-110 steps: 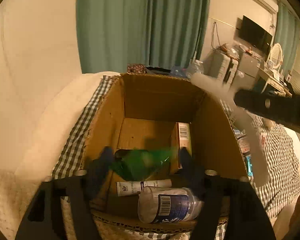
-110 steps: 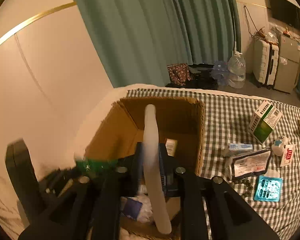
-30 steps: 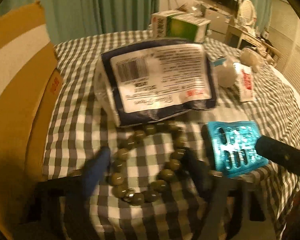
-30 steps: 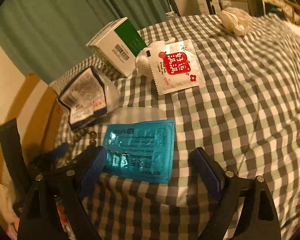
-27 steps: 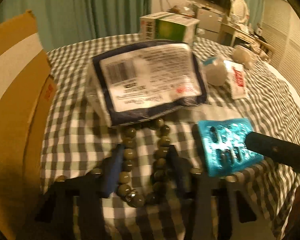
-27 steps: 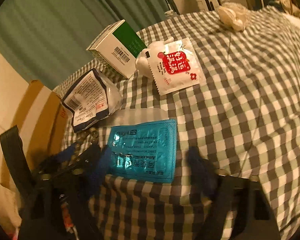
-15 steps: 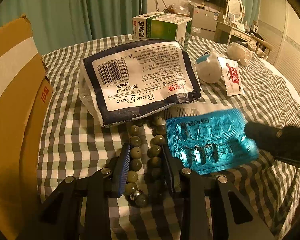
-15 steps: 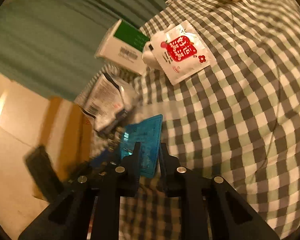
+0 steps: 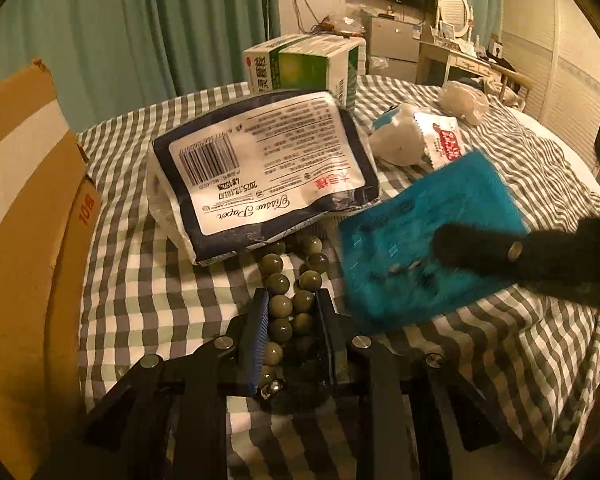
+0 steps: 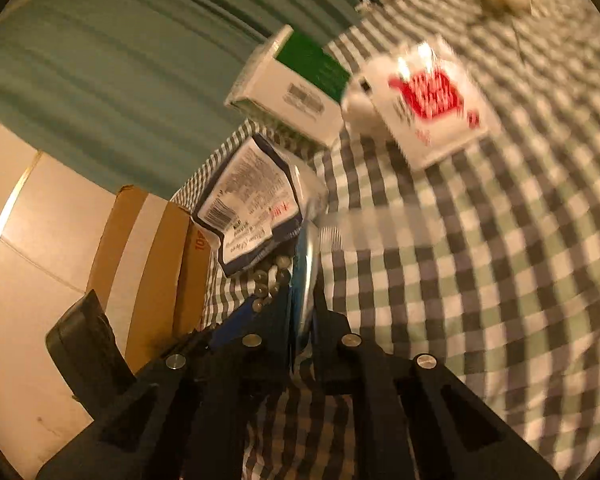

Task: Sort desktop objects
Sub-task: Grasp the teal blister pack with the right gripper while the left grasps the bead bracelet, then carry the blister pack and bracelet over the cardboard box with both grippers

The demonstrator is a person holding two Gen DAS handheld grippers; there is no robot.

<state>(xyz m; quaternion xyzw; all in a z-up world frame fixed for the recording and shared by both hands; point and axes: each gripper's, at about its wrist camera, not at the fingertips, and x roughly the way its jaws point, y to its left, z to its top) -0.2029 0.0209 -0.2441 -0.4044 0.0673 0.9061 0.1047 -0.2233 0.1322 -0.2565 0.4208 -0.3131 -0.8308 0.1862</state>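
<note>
So the left gripper [image 9: 290,304] has its jaws closing in on the bead bracelet [image 9: 290,300], which lies bunched between them on the checked cloth [image 9: 500,344], just in front of the tissue pack [image 9: 260,172]. The right gripper [image 10: 304,292] is pinched tight on the teal pill sheet [image 9: 420,240], tilted up off the cloth right beside the tissue pack. Cardboard box [image 9: 24,200] stands left of the tissue pack, green and white carton [image 9: 304,64] behind it, and the red-print sachet [image 9: 440,140] off to its right.
</note>
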